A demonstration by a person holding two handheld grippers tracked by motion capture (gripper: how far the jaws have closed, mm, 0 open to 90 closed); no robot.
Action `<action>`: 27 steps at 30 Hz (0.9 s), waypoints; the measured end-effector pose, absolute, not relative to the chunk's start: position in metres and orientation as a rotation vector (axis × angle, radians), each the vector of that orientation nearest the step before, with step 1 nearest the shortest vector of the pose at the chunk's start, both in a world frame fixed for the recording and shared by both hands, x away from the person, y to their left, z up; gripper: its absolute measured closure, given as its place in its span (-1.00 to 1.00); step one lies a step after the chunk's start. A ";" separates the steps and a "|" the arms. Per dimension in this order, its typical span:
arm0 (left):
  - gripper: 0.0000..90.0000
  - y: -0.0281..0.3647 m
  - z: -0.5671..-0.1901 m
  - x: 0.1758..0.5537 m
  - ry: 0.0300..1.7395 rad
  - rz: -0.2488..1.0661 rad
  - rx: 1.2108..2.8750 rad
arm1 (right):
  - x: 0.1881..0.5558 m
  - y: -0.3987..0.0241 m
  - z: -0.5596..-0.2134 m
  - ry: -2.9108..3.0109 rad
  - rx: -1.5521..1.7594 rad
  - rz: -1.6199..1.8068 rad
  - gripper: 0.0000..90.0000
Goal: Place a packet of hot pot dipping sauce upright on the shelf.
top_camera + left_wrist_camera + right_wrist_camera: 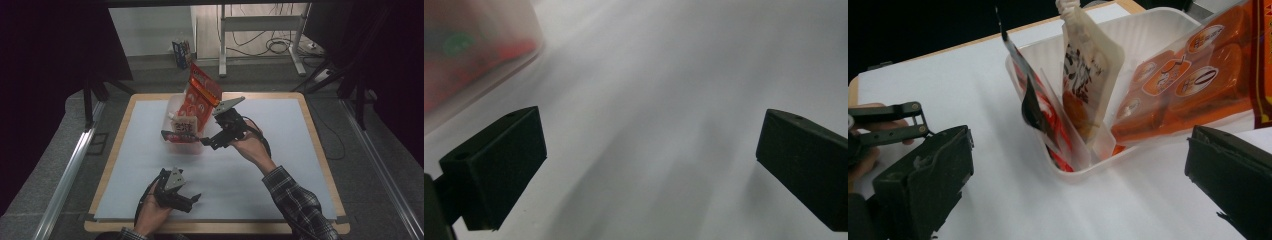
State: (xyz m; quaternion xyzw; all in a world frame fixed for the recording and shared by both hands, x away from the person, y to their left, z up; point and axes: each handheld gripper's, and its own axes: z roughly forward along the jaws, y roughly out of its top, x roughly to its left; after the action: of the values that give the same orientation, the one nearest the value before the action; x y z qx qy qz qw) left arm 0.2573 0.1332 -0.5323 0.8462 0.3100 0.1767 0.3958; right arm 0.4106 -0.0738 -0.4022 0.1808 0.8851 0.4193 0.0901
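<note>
Right gripper view: tub [1158, 30] just beyond right gripper [1080, 175]

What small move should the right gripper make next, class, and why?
Probably ease forward toward the orange packet: the right gripper is open just short of the white tub, holding nothing, and that packet leans out over the rim nearest it.

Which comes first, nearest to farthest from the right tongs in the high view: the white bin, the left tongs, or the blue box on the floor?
From the right tongs:
1. White bin, directly beside them on their left, holding snack packets.
2. Left tongs, at the table's near edge.
3. Blue box, on the floor beyond the table's far edge.
</note>
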 end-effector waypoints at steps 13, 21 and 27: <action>-1.00 0.133 -0.533 0.257 0.780 0.448 2.150 | 0.399 -0.081 -0.411 2.643 0.511 1.264 -1.00; -1.00 0.132 -0.533 0.257 0.773 0.456 2.159 | 0.391 -0.087 -0.418 2.642 0.509 1.293 -1.00; -1.00 0.132 -0.533 0.257 0.772 0.458 2.157 | 0.385 -0.093 -0.426 2.640 0.520 1.330 -1.00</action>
State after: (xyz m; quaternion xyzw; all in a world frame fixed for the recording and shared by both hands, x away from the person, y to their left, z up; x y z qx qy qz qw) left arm 0.2566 0.1317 -0.5329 0.8495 0.3041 0.1802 0.3917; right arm 0.3845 -0.0929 -0.4255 0.1729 0.8774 0.4421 0.0702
